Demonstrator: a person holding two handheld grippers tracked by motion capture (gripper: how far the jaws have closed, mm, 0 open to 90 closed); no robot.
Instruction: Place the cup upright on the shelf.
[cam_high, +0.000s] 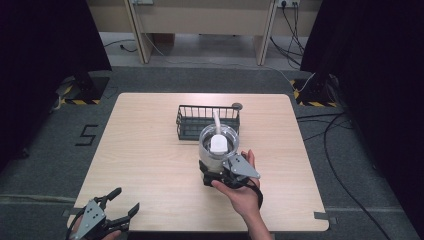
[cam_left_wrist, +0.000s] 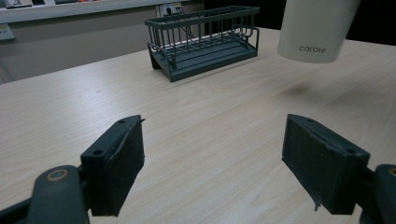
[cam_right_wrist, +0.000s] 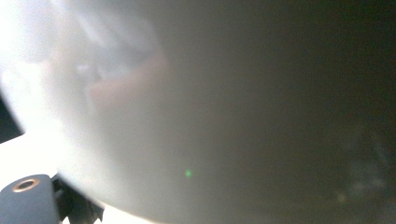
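**White cup carried above the table, rack not yet reached**

Here, in the high view, the right gripper (cam_high: 216, 170) grasps a white cup (cam_high: 218, 145) with a clear rim and a white piece inside it, held upright in the person's right hand (cam_high: 242, 192). The cup sits over the middle of the table (cam_high: 150, 165), just in front of the dark wire rack (cam_high: 207, 121), which stands near the far edge. The left gripper (cam_high: 122, 202) rests at the near left corner, jaws spread and holding nothing.

In the left gripper view, the two black jaws stand wide apart over bare wood. The cup's white base (cam_left_wrist: 317, 30), marked "carote", hangs clear of the surface with a faint shadow beneath it, so it is lifted. The rack (cam_left_wrist: 205, 39) stands beyond it, and I see nothing in it.

In the right gripper view, the cup's pale wall (cam_right_wrist: 196, 112) presses close against the lens, blurred; the jaws' grip cannot be read here.

Judging by this, the pick-up is done and the carry is under way. What remains, likely, is setting the cup into the rack and letting go.
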